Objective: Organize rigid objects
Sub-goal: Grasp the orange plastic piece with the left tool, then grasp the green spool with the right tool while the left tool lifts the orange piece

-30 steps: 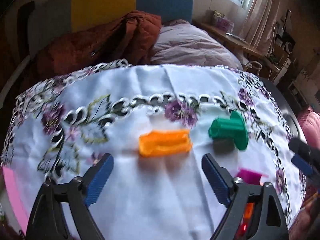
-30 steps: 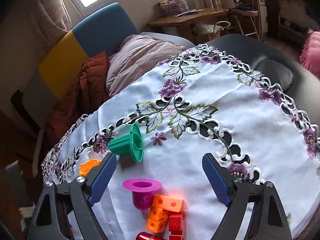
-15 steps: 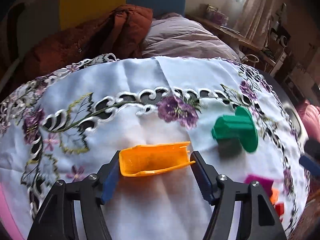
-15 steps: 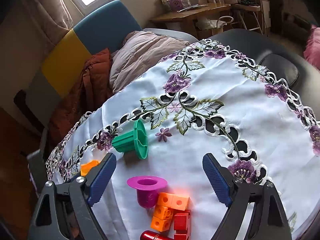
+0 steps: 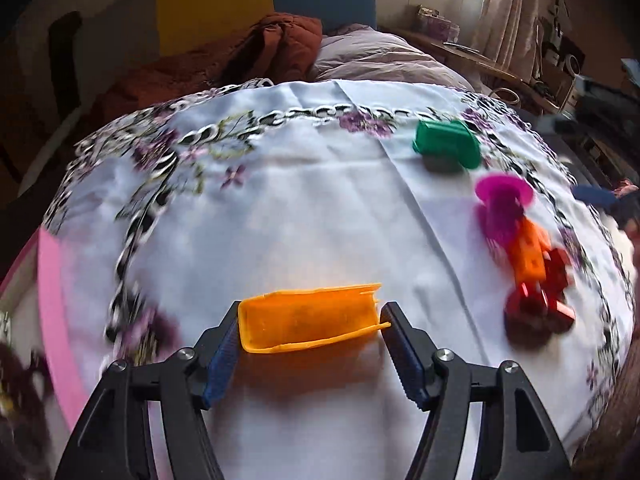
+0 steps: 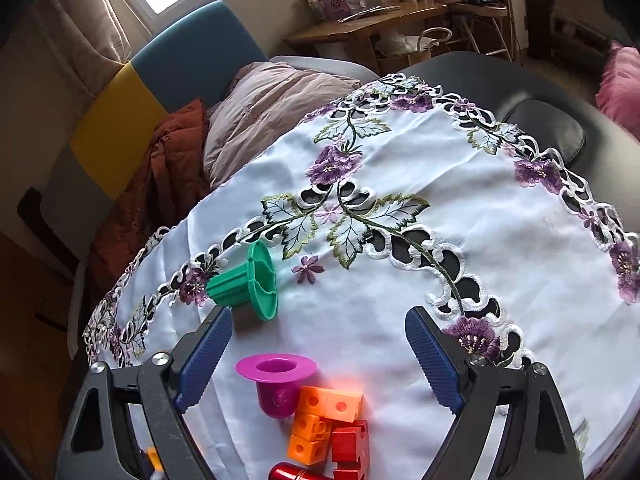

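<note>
An orange open-sided plastic piece [image 5: 310, 320] sits crosswise between the blue pads of my left gripper [image 5: 313, 316], which is shut on its two ends above the white embroidered tablecloth [image 5: 280, 208]. To the right lie a green flanged peg [image 5: 446, 144], a magenta flanged cup [image 5: 502, 208], orange cubes [image 5: 528, 252] and red blocks [image 5: 556, 276]. My right gripper [image 6: 318, 320] stands open, nothing between its fingers. It hovers over the magenta cup [image 6: 276, 380], the orange cubes [image 6: 324, 416] and the red blocks [image 6: 350, 446]. The green peg [image 6: 246, 280] lies on its side just past its left finger.
A pink edge [image 5: 52, 300] runs along the cloth's left side. Behind the table are a rust-coloured jacket [image 5: 260, 52] and a pale quilt [image 6: 272, 104] on a sofa. Black tabletop [image 6: 540, 132] shows past the cloth at the right. A wooden desk [image 6: 372, 24] stands farther back.
My left gripper closed on the orange piece and carried it toward the cloth's near left; the other toys slid to the right in its view. The right gripper kept still.
</note>
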`<state>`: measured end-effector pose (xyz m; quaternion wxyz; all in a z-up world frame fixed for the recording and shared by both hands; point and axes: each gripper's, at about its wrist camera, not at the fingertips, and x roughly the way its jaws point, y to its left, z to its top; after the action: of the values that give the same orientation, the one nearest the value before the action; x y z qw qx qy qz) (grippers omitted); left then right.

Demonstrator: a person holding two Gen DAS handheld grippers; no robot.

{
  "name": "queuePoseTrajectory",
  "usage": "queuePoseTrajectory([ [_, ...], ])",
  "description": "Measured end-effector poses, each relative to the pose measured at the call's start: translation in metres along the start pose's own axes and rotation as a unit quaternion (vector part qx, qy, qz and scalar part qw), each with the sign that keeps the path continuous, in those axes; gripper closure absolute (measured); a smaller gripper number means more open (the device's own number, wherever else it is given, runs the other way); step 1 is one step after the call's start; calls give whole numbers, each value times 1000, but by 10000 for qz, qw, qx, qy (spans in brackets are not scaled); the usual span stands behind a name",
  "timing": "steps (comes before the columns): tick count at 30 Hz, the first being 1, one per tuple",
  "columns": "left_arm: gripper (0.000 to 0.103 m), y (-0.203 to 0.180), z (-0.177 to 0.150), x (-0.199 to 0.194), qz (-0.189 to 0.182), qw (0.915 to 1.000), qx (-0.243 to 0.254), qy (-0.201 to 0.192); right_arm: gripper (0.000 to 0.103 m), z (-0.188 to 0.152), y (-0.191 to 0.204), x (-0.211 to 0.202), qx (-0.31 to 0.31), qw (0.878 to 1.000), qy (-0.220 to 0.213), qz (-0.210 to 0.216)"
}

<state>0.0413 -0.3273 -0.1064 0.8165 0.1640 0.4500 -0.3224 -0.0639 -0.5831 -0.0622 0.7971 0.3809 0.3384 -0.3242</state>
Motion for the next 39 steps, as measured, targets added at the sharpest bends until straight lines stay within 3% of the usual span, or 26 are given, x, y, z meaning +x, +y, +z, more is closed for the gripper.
queuePoseTrajectory([
  [10,36,0,-31,-14,-108,9992,-2,-380,14,-9,18,6,-491,9987,160,40],
  [17,37,-1,-35,-13,-126,9989,88,-450,10,-11,58,22,-1423,9888,441,10],
  [19,37,0,-35,-13,-139,9988,78,-463,5,-4,74,33,-1760,9832,474,-80],
  [29,37,2,-36,-14,-213,9985,11,-509,5,26,114,102,-2450,9625,845,-796],
  [30,37,2,-36,-15,-217,9984,1,-515,9,24,117,110,-2529,9595,893,-864],
  [31,37,2,-36,-15,-215,9984,3,-515,40,22,118,114,-2591,9574,936,-867],
  [33,37,2,-36,-15,-226,9984,-1,-518,41,18,120,115,-2633,9555,957,-928],
  [39,37,2,-35,-15,-219,9983,13,-538,41,-9,132,70,-2837,9557,784,12],
])
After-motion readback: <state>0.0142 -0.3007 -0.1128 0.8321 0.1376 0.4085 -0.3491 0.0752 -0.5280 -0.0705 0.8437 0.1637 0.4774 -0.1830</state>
